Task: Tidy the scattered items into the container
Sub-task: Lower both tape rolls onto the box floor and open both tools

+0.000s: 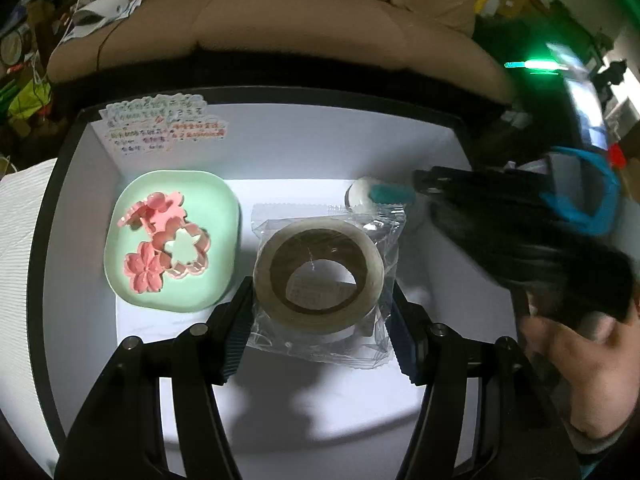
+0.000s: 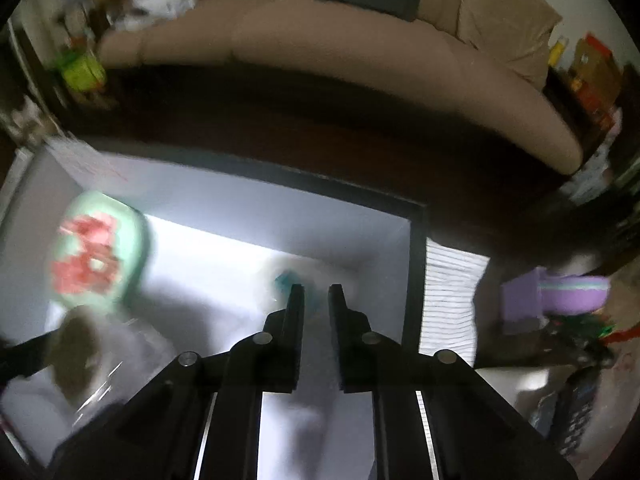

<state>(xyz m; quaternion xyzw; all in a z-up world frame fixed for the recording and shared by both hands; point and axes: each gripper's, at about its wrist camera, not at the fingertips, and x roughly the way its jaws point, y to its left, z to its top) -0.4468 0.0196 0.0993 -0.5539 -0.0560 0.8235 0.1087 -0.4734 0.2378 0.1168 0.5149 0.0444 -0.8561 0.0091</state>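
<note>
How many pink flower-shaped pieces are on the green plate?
3 visible on the green plate: one at the back, an outline cutter at the right, and a solid flower at the front. They overlap, so more may be hidden.

A: Where does the left wrist view sit?

B: Close over the white box [image 1: 280, 152], looking forward and down along its claw [image 1: 320, 312]; the tape [image 1: 318, 270] lies just ahead between the fingers, the dish [image 1: 132, 200] ahead-left.

A: And the right one?

B: Blurred, facing the same way from further right, above its claw [image 2: 316, 300]. Both share the box floor, dish [image 2: 138, 236], tape [image 2: 78, 354] and the sofa [image 2: 360, 52] beyond.
</note>
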